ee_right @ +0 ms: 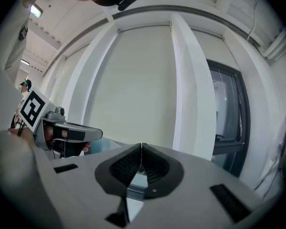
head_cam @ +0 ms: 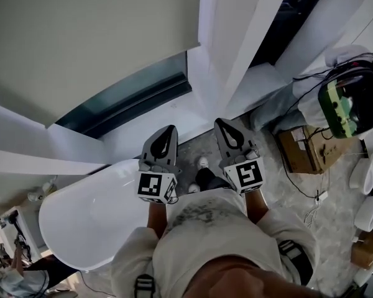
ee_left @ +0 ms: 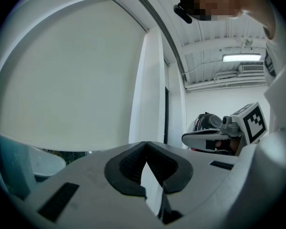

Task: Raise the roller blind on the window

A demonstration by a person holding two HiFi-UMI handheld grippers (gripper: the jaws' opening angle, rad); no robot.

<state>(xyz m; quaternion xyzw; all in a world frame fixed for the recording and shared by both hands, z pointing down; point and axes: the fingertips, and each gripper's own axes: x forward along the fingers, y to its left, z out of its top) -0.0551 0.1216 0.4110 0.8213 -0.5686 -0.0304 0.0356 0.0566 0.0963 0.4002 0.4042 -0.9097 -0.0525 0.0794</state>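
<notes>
Both my left gripper (head_cam: 167,131) and right gripper (head_cam: 222,124) sit clenched and empty, short of the roller blind (head_cam: 81,36) covering most of the window (head_cam: 130,101). How it lifts isn't clear from here; pinching the fabric could crease it.

The blind (head_cam: 81,36) hangs ahead of you to the left, with a strip of glass (head_cam: 133,101) below its lower edge. A post (head_cam: 236,36) stands just right of the blind, with another pane (head_cam: 292,11) beyond it. You hold your left gripper (head_cam: 169,130) and right gripper (head_cam: 221,124) side by side, apart, before the sill (head_cam: 124,135). The tub (head_cam: 87,216) lies below the sill, left of your left gripper. A box (head_cam: 301,151) sits on the floor (head_cam: 267,179) to your right, beside a person (head_cam: 336,73).
</notes>
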